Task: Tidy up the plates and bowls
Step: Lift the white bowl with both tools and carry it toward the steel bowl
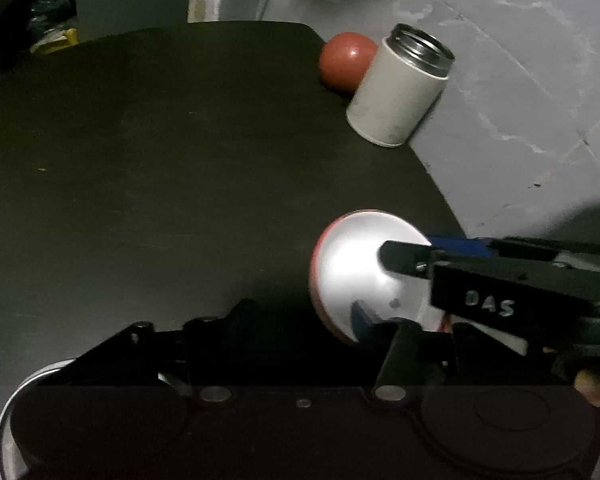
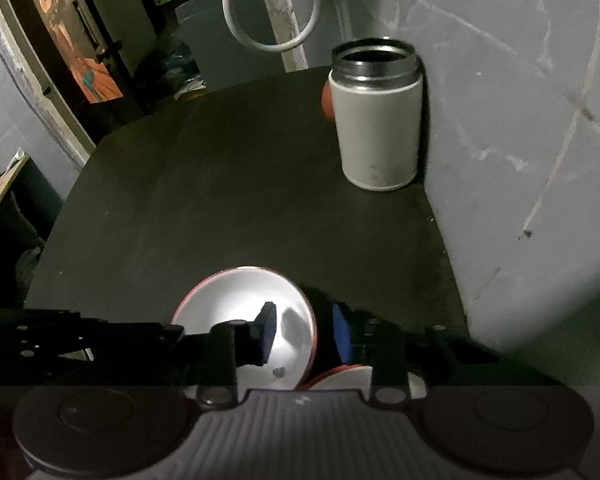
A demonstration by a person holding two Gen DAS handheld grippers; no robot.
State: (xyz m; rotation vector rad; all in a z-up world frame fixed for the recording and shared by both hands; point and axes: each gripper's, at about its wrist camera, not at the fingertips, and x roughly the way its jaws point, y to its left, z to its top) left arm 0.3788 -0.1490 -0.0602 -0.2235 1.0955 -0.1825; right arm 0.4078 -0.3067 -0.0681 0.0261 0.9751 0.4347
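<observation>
Seen along the right gripper (image 2: 304, 334): straddling the wall of a red-and-white bowl (image 2: 236, 300) at 6 o'clock on the dark table (image 2: 220, 180), with 1 blue pad inside the white hollow and 1 outside against the red. Cannot tell whether pressed tight on that wall or merely set astride it. Tipped steeply, mouth turned toward 9 o'clock in the left wrist view, so probably borne by the tool or leaning on the 2nd red-rimmed bowl (image 2: 340, 376) just below it at 5 o'clock. Likely step, as a judgement: nesting the tipped bowl into that 2nd one, which calls for levelling the mouth upward and bringing the rim down from 12 toward 5 o'clock, the right hand plainly being the nearer. Left gripper (image 1: 300, 312) spread wide and pinching nothing, its right pad just beside the bowl's lower rim, with a steel plate rim (image 1: 32, 380) showing at 8 o'clock beneath it. Well apart at 1 o'clock, an open white steel canister (image 2: 378, 120) upright near the table edge, hiding most of a red rounded thing (image 1: 346, 60) behind it; clear of the coming move
</observation>
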